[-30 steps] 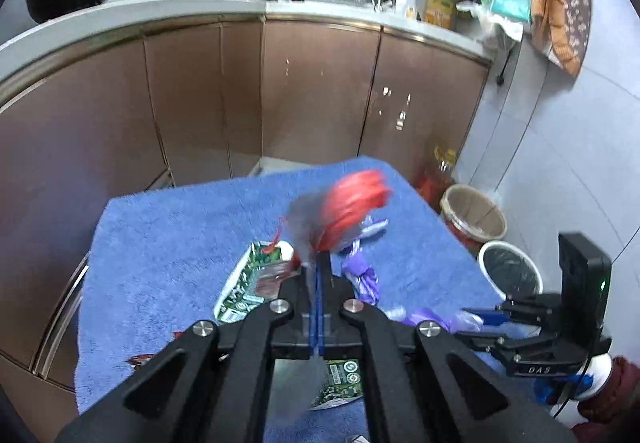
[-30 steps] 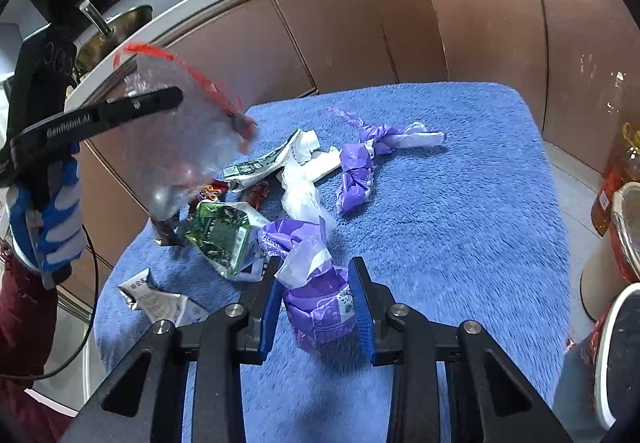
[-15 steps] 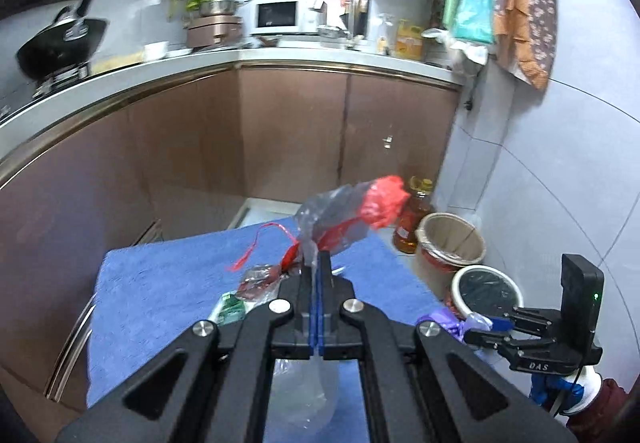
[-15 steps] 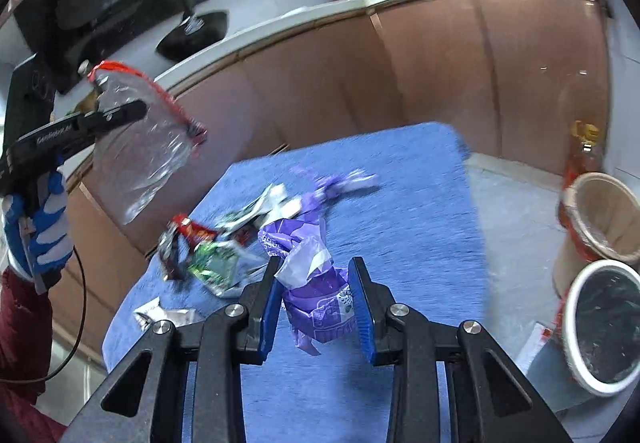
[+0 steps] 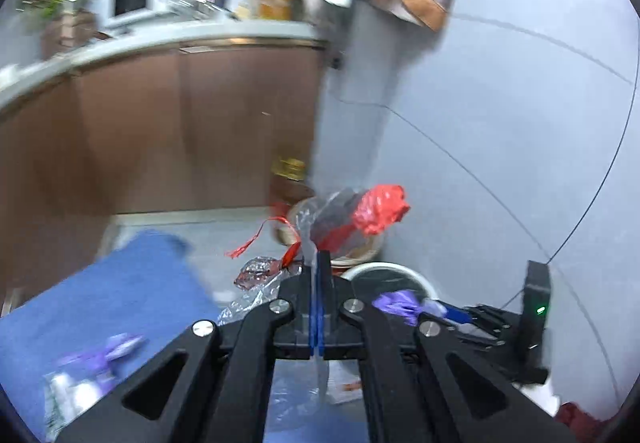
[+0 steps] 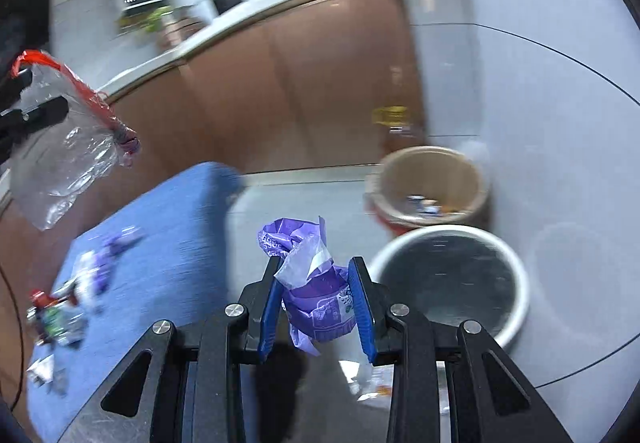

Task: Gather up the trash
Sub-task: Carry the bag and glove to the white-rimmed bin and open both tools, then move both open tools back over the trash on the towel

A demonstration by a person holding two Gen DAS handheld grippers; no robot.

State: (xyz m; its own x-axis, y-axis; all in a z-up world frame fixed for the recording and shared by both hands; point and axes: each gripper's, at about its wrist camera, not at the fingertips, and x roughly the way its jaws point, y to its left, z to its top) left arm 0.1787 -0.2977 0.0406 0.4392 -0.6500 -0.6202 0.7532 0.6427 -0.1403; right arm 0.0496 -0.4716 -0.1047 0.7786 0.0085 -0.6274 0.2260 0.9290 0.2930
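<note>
My left gripper point(image 5: 319, 263) is shut on a clear plastic bag with red trim point(image 5: 360, 217), held in the air past the table's right edge; the bag also shows in the right wrist view point(image 6: 68, 147). My right gripper point(image 6: 316, 275) is shut on a crumpled purple wrapper point(image 6: 312, 283), held over the floor just left of a white-rimmed bin point(image 6: 448, 279). A tan bin point(image 6: 430, 183) with some trash inside stands behind it. More wrappers point(image 6: 64, 307) lie on the blue-covered table point(image 6: 160, 243). The right gripper and purple wrapper show in the left wrist view point(image 5: 400, 303).
Brown kitchen cabinets point(image 6: 300, 83) and a grey tiled wall point(image 6: 540, 103) stand behind the bins. A yellow-labelled bottle point(image 6: 394, 123) sits in the corner by the tan bin. Some litter point(image 6: 372, 375) lies on the floor.
Both grippers have swung right, off the table toward the two bins, carrying the clear bag and the purple wrapper. The bins are now close in front.
</note>
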